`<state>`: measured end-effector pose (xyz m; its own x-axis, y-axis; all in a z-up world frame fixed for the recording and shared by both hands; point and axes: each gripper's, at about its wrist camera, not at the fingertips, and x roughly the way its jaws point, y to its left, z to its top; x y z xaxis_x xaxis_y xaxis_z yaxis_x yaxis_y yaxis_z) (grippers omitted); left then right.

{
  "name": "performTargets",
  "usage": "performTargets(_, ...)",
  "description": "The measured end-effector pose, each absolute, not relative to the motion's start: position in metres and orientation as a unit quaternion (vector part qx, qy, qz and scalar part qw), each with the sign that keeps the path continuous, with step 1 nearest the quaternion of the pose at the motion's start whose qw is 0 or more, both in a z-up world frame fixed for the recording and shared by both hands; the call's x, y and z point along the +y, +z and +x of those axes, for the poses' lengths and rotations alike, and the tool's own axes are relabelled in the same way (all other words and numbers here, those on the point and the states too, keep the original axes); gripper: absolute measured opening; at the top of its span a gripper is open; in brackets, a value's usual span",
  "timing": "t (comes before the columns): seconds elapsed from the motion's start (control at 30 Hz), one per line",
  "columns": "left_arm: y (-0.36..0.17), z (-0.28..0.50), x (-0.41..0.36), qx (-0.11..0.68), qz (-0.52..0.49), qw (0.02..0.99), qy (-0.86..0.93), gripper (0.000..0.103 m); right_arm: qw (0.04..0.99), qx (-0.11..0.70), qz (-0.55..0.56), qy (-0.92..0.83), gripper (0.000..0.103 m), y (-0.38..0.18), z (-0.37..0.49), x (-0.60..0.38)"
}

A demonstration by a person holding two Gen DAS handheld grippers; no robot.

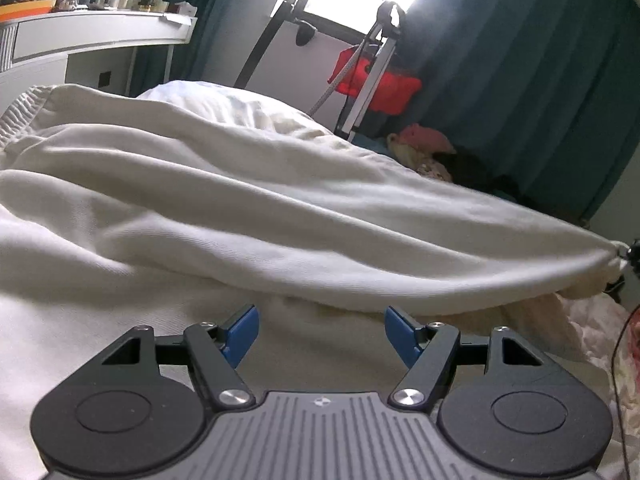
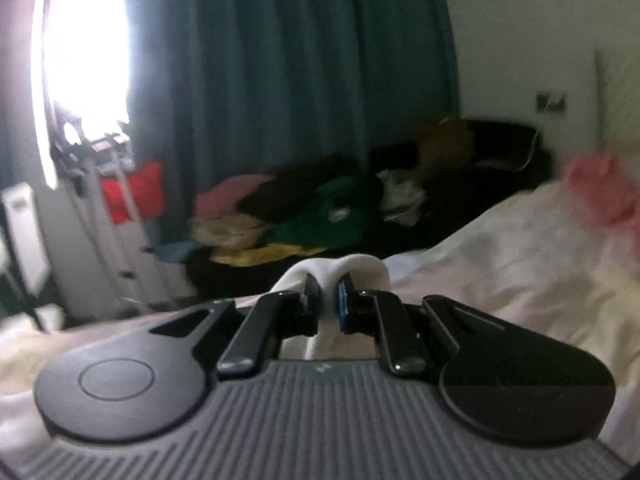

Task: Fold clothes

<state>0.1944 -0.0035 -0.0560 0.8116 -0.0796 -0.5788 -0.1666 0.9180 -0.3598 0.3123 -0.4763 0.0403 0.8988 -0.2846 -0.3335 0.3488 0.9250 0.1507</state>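
Observation:
A cream-white garment [image 1: 248, 208] lies spread over the bed, with an elastic waistband at the far left and long folds running to the right. My left gripper [image 1: 320, 332] is open and empty, its blue pads just above the cloth's near part. The garment's right end is drawn out taut to a bunched tip at the right edge of the left wrist view, where my right gripper [image 1: 628, 264] holds it. In the right wrist view my right gripper [image 2: 329, 292] is shut on a white fold of that garment [image 2: 340, 268], raised above the bed.
The pale pink bedsheet [image 2: 500, 264] covers the bed. A pile of mixed clothes [image 2: 320, 208] lies beyond the bed by the teal curtain [image 2: 280, 60]. A metal stand with red cloth [image 1: 376, 76] stands near the window. A white dressing table [image 1: 88, 36] is at the back left.

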Motion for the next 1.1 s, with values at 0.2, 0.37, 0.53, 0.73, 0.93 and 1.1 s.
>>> performTargets(0.2, -0.066, 0.2, -0.005, 0.321, -0.195, 0.926, 0.021, 0.072, 0.949, 0.172, 0.206, -0.167, 0.042, -0.015, 0.29, -0.502)
performTargets(0.37, -0.07, 0.197, -0.007, 0.322, -0.191, 0.927, 0.015, 0.072, 0.919, 0.161, 0.323, -0.16, 0.066, -0.053, 0.251, -0.522)
performTargets(0.53, -0.071, 0.189, -0.01, 0.332, -0.194, 0.923, 0.01, 0.072, 0.845, 0.182, 0.496, -0.087, 0.066, -0.08, 0.242, -0.536)
performTargets(0.73, -0.071, 0.186, -0.016, 0.346, -0.2, 0.917, 0.012, 0.072, 0.797, 0.236, 0.556, -0.02, 0.066, -0.096, 0.254, -0.524)
performTargets(0.93, -0.068, 0.181, -0.019, 0.347, -0.195, 0.917, 0.024, 0.073, 0.802, 0.204, 0.56, -0.046, 0.066, -0.101, 0.279, -0.526)
performTargets(1.1, -0.069, 0.183, -0.016, 0.358, -0.224, 0.906, 0.026, 0.073, 0.771, 0.117, 0.624, -0.05, 0.066, -0.115, 0.29, -0.556)
